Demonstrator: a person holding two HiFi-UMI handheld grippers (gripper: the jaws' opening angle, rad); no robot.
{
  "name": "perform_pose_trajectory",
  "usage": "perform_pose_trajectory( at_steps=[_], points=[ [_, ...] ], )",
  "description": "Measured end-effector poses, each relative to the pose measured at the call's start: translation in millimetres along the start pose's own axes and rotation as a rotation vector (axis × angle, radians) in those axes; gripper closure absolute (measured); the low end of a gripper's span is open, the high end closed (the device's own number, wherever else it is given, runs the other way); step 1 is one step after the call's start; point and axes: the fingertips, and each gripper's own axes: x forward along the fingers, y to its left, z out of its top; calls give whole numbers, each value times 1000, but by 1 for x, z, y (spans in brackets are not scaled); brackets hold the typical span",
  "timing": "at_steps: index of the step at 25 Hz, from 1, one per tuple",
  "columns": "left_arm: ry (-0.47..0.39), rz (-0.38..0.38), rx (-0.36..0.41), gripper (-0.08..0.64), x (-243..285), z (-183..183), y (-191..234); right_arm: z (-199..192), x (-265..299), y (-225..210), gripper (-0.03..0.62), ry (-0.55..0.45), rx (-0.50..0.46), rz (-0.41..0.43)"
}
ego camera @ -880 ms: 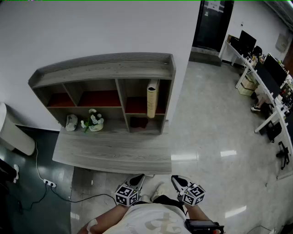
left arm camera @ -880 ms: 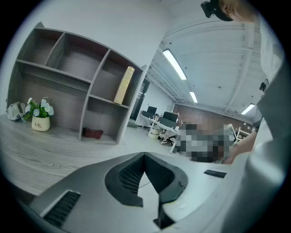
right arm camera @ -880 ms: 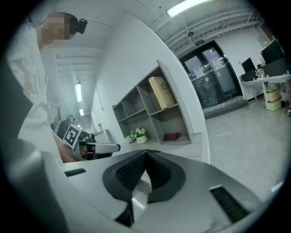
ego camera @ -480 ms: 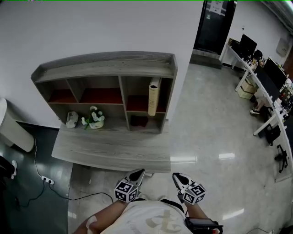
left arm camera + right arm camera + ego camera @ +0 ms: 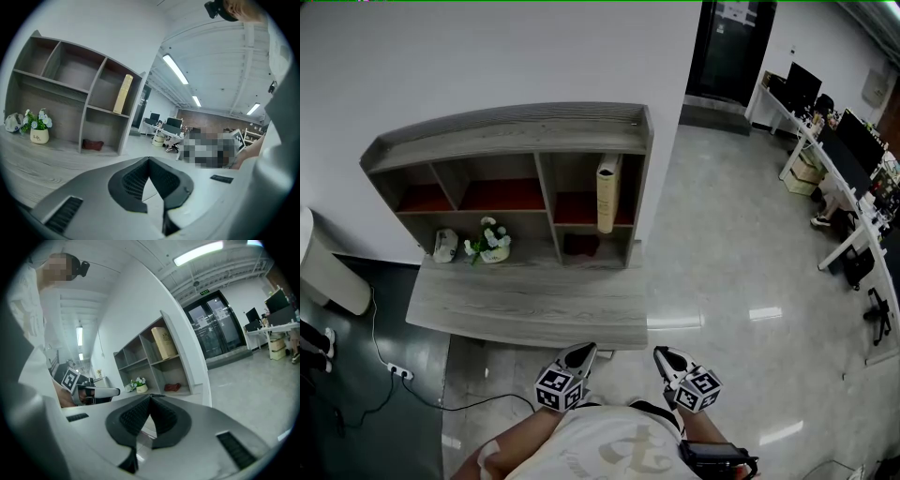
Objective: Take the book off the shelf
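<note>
A cream book (image 5: 607,196) stands upright in the right upper compartment of the grey wooden shelf unit (image 5: 511,141); it also shows as the cream book (image 5: 122,94) in the left gripper view and the cream book (image 5: 164,343) in the right gripper view. My left gripper (image 5: 579,356) is held low near the person's body, in front of the desk, jaws shut with nothing between them. My right gripper (image 5: 667,360) sits beside it, also shut and empty. Both are far from the shelf.
A grey desk surface (image 5: 525,305) lies below the shelf, carrying a small flower pot (image 5: 490,245) and a white figure (image 5: 444,246). A dark red item (image 5: 580,246) lies in the lower right compartment. Office desks with monitors (image 5: 839,141) stand at right. A cable (image 5: 412,384) runs on the floor.
The view shifted slightly; both grippers stay low near the body and have barely moved. The book has not moved.
</note>
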Motion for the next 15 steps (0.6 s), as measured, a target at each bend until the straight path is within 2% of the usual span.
perform_pose_trajectory(
  at_steps=[15],
  points=[
    [-3, 11, -11, 558, -16, -8, 6, -7, -3, 8, 588, 9, 7, -35]
  ],
)
